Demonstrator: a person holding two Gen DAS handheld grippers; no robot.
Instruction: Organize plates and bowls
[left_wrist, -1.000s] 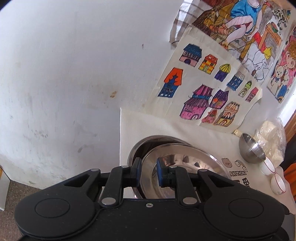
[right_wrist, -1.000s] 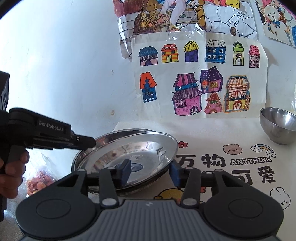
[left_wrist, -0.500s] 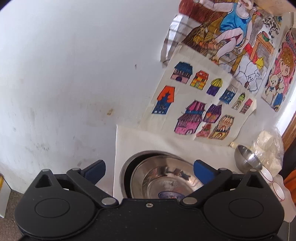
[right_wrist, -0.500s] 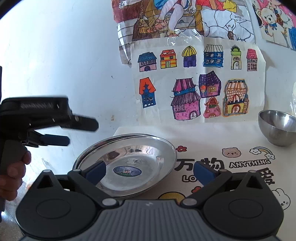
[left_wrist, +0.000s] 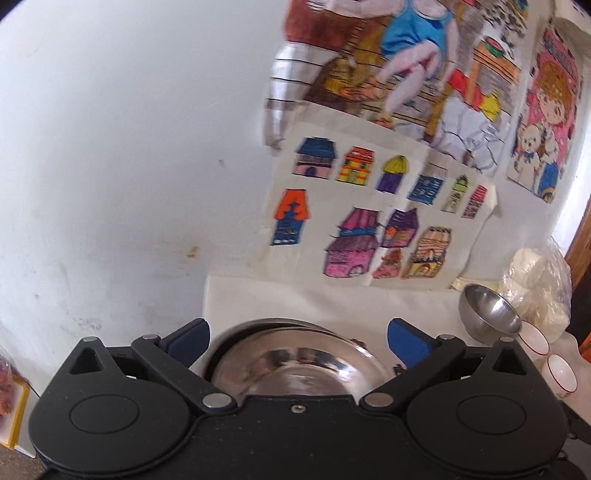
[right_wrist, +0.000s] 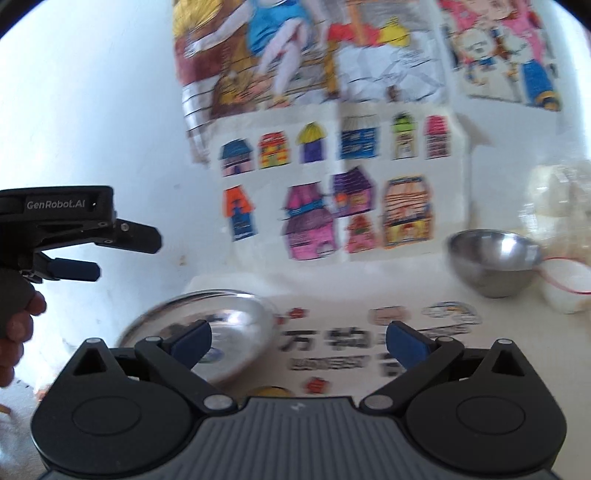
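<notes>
Plates (right_wrist: 207, 332) sit stacked at the table's (right_wrist: 369, 291) left end, so that part looks done. Both my left gripper (left_wrist: 297, 341) and right gripper (right_wrist: 298, 341) have just spread their jaws wide; nothing between them. Steel bowl (right_wrist: 495, 262) and small white bowls (left_wrist: 546, 354) wait unsorted at right. Plates shiny, shallow, rimmed.
</notes>
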